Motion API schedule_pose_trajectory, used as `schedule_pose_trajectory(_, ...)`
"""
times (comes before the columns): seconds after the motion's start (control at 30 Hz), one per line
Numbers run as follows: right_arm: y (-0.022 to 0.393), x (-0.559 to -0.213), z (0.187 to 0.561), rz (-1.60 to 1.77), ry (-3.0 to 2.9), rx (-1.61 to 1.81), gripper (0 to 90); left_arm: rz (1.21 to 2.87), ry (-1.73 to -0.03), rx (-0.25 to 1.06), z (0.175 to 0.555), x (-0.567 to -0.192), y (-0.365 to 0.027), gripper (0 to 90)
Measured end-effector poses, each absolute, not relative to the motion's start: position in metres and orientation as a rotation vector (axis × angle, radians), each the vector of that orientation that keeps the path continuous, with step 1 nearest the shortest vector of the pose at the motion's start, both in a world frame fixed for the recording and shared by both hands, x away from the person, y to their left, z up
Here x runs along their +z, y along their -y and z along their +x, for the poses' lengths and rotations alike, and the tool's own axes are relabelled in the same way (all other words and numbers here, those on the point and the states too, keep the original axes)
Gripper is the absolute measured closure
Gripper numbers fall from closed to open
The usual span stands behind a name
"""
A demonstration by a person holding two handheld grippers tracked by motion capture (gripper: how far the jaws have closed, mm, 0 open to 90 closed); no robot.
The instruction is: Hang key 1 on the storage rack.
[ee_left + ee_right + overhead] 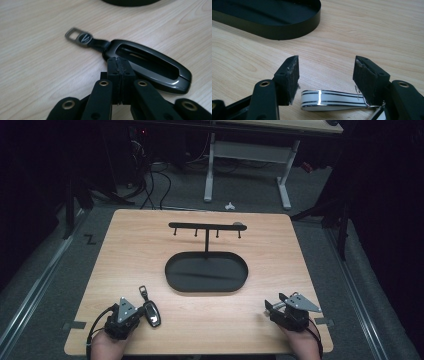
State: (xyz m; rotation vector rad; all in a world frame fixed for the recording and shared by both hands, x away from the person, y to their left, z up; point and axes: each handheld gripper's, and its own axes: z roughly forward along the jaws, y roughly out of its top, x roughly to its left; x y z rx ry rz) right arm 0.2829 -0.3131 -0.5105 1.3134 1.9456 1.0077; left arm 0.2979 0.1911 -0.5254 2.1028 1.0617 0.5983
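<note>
At the lower left of the high view, the left gripper (142, 312) sits on the wooden table (125, 250), its tip against a dark car key fob (152, 313) that lies flat just right of it, with a short strap and metal loop (143, 291) reaching toward the upper part of the frame. The left gripper view adds what the high view cannot resolve: the jaws are pressed fully together, pads meeting with nothing between them, their tip touching the near edge of the car key fob (150, 66). It also shows a round emblem on the metal loop (78, 37), too blurred to read.

At centre stands a black oval tray (206, 271) with a hook rail (205, 226) on a post.

At the lower right, the right gripper (272, 306) rests with jaws spread wide and empty. The right gripper view alone shows a white strip with dark stripes (332, 100) lying between the pads, bearing no lettering.
</note>
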Motion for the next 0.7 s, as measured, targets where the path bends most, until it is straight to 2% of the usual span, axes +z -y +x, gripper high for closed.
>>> schedule_pose_trajectory(0.2, 0.314, -0.512, 0.282, 1.328, -1.947, 1.000, 38.2, 2.045, -1.129, 0.667, 0.311, -0.529, -0.196, 86.1)
schedule_pose_trajectory(0.3, 0.314, -0.513, 0.278, 1.322, -1.951, 0.989, 38.2, 2.069, -1.129, 0.650, 0.316, -0.531, -0.194, 86.1)
schedule_pose_trajectory(0.5, 0.321, -0.513, 0.270, 1.340, -1.934, 0.978, 38.3, 2.119, -1.052, 0.596, 0.317, -0.531, -0.178, 88.5)
schedule_pose_trajectory(0.7, 0.328, -0.513, 0.263, 1.360, -1.919, 0.974, 38.4, 2.197, -0.899, 0.531, 0.308, -0.530, -0.143, 88.5)
